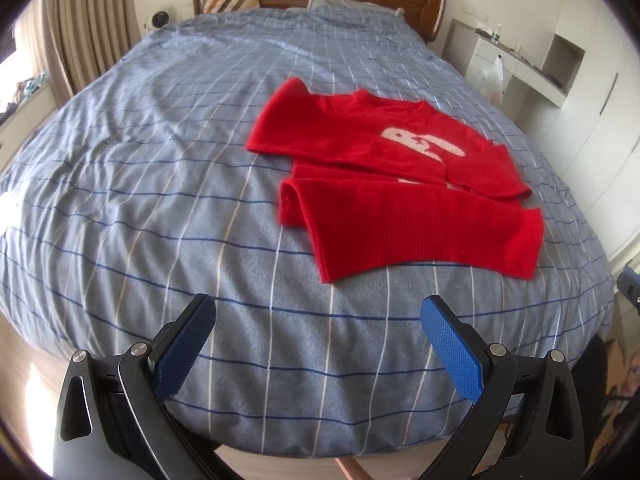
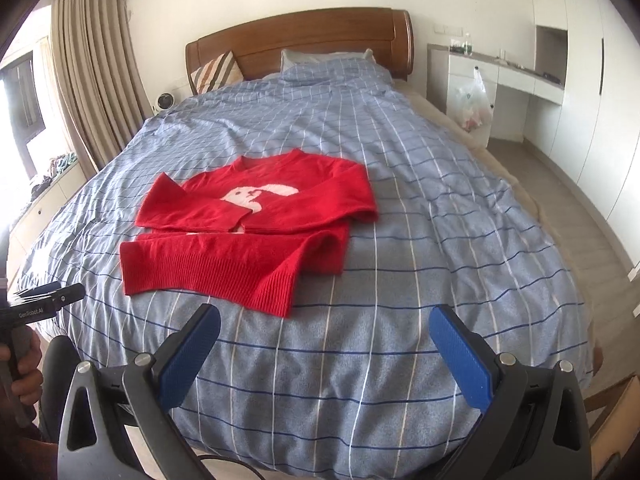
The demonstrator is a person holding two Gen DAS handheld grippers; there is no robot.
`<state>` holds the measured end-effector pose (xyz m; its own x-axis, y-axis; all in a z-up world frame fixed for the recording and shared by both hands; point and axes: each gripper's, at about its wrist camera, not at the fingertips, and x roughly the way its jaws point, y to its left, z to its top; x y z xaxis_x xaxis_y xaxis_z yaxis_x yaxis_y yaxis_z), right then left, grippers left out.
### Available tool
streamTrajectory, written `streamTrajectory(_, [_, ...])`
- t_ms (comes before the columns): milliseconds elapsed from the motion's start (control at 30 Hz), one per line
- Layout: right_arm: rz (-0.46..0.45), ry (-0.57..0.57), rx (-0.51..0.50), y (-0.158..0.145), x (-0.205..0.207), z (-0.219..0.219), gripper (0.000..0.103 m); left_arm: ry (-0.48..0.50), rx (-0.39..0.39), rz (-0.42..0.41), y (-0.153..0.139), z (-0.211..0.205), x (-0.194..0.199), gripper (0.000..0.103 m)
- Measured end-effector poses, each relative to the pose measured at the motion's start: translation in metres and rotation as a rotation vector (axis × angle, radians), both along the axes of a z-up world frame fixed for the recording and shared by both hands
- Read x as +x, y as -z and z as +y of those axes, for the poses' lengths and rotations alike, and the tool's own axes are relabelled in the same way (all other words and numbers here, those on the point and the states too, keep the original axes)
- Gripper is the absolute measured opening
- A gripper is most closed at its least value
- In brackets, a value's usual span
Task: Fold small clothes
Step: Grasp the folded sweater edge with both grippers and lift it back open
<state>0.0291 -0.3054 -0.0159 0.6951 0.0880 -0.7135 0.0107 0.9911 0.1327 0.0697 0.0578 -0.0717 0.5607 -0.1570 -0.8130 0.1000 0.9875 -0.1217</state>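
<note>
Sweater (image 2: 248,236), red, white motif: lies flat on the checked duvet (image 2: 400,240), partly folded, sleeves across the chest, hem turned up toward the foot of the bed. Collar points toward the headboard (image 2: 304,40); long axis now crosswise.
Left gripper (image 1: 318,344): fingers spread, empty, apart from sweater.
Right gripper (image 2: 324,350): likewise spread, empty.

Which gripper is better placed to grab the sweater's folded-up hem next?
Probably right: the right gripper sits just short of the sweater hem. The left gripper looks slightly farther. Both open.
</note>
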Motion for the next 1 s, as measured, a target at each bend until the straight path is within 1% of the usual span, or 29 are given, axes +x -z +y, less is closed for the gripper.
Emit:
streamTrajectory(67, [0.059, -0.050, 0.046, 0.024, 0.019, -0.001, 0.103, 0.023, -0.028, 0.041, 0.019, -0.003, 0.021, 0.102])
streamTrajectory(100, [0.090, -0.085, 0.088, 0.036, 0.030, 0.001, 0.102, 0.031, -0.044, 0.054, 0.027, -0.004, 0.033, 0.102])
streamTrajectory(167, [0.128, -0.152, 0.184, 0.057, 0.052, 0.008, 0.102, 0.024, -0.039, 0.067, 0.039, -0.008, 0.051, 0.100])
streamTrajectory(200, [0.140, -0.178, 0.222, 0.066, 0.063, 0.013, 0.100, 0.017, -0.032, 0.066, 0.043, -0.010, 0.059, 0.095])
streamTrajectory(233, [0.149, -0.204, 0.253, 0.074, 0.073, 0.019, 0.096, 0.012, -0.022, 0.068, 0.046, -0.011, 0.066, 0.090])
streamTrajectory(267, [0.156, -0.223, 0.281, 0.082, 0.084, 0.023, 0.094, 0.006, -0.020, 0.083, 0.050, -0.013, 0.071, 0.067])
streamTrajectory(300, [0.168, -0.228, 0.305, 0.090, 0.094, 0.025, 0.088, 0.005, -0.030, 0.110, 0.054, -0.014, 0.076, 0.033])
streamTrajectory(333, [0.183, -0.226, 0.322, 0.099, 0.103, 0.026, 0.072, 0.014, -0.067, 0.135, 0.055, -0.012, 0.078, 0.015])
streamTrajectory(367, [0.196, -0.228, 0.350, 0.105, 0.110, 0.027, 0.060, 0.020, -0.112, 0.154, 0.055, -0.010, 0.077, 0.004])
streamTrajectory(400, [0.211, -0.233, 0.379, 0.110, 0.114, 0.026, 0.024, 0.009, -0.123, 0.154, 0.053, -0.005, 0.074, 0.003])
streamTrajectory(433, [0.227, -0.223, 0.384, 0.112, 0.113, 0.025, 0.005, 0.010, -0.129, 0.146, 0.047, -0.001, 0.069, 0.003])
streamTrajectory(467, [0.232, -0.211, 0.383, 0.109, 0.109, 0.021, 0.005, 0.028, -0.143, 0.145, 0.041, 0.004, 0.061, 0.002])
streamTrajectory(533, [0.242, -0.234, 0.401, 0.096, 0.092, 0.010, 0.004, 0.078, -0.187, 0.154, 0.028, 0.016, 0.041, 0.002])
streamTrajectory(567, [0.253, -0.243, 0.401, 0.087, 0.081, 0.004, 0.004, 0.110, -0.191, 0.166, 0.022, 0.020, 0.028, 0.002])
streamTrajectory(633, [0.290, -0.274, 0.414, 0.071, 0.055, -0.005, 0.004, 0.169, -0.164, 0.197, 0.019, 0.022, 0.004, 0.002])
streamTrajectory(700, [0.340, -0.294, 0.392, 0.064, 0.033, -0.007, 0.004, 0.204, -0.119, 0.245, 0.028, 0.019, -0.014, 0.002])
streamTrajectory(767, [0.396, -0.291, 0.341, 0.074, 0.020, -0.003, 0.004, 0.202, -0.041, 0.278, 0.046, 0.012, -0.024, 0.002])
streamTrajectory(833, [0.457, -0.261, 0.270, 0.097, 0.018, 0.001, 0.004, 0.178, 0.028, 0.292, 0.065, 0.006, -0.026, 0.002])
streamTrajectory(867, [0.481, -0.231, 0.238, 0.110, 0.019, 0.001, 0.004, 0.162, 0.052, 0.290, 0.072, 0.004, -0.025, 0.002])
streamTrajectory(933, [0.502, -0.181, 0.174, 0.132, 0.021, 0.002, 0.004, 0.139, 0.088, 0.276, 0.081, 0.001, -0.022, 0.002])
streamTrajectory(1000, [0.513, -0.153, 0.162, 0.147, 0.025, 0.005, 0.004, 0.124, 0.103, 0.272, 0.088, -0.001, -0.020, 0.002])
